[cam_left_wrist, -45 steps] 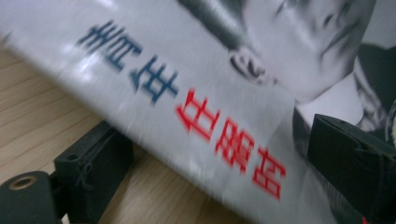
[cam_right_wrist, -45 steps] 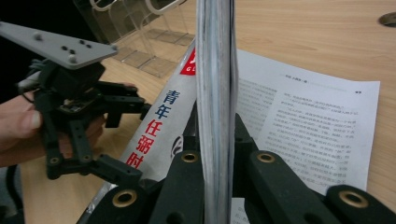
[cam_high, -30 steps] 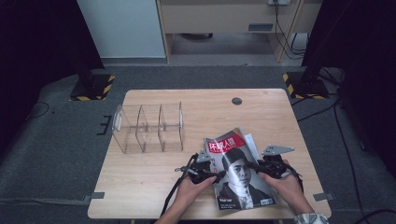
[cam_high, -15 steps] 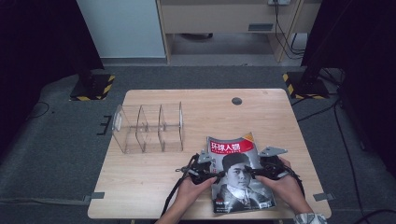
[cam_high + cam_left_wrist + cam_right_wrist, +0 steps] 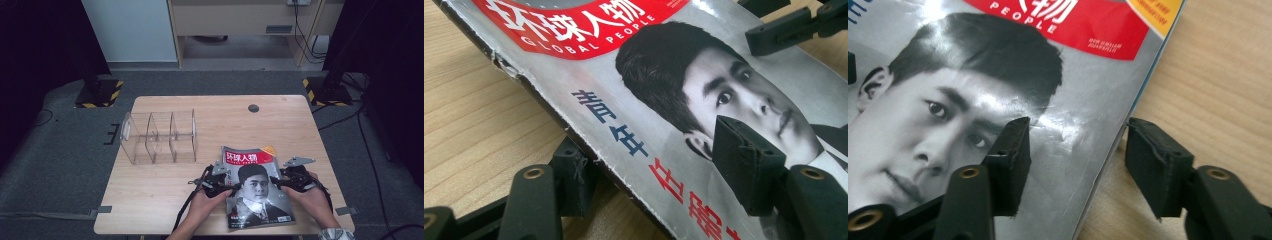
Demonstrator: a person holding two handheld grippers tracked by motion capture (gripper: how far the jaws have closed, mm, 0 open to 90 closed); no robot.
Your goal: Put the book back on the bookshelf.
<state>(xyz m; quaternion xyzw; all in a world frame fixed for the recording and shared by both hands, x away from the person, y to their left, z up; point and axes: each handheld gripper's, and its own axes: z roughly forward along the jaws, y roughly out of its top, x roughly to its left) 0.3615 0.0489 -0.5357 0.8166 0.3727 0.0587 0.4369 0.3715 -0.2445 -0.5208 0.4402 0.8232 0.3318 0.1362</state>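
A pale wooden table (image 5: 165, 200) fills the centre of the high view, standing on grey floor. Toward 10 o'clock of the table's middle stands a clear acrylic organiser (image 5: 159, 137) with upright dividers, well apart from both hands. A magazine (image 5: 256, 186) with a red title band and a black-and-white portrait cover lies at about 5 o'clock on the tabletop, near the front edge, its left edge raised off the wood as the left gripper view shows. The left gripper (image 5: 216, 181), at 9 o'clock of the magazine, straddles that raised spine edge: one jaw sits under the edge on the table side and the other rests over the cover, so the claw is partly open around the magazine's edge; whether the pads actually pinch it cannot be told. The right gripper (image 5: 291, 179), at 3 o'clock of the magazine, has just been closing its jaws; in the right gripper view one jaw lies over the cover and the other stands on bare wood just beside the edge, a visible gap remaining, so the claw is open with the edge between its jaws.
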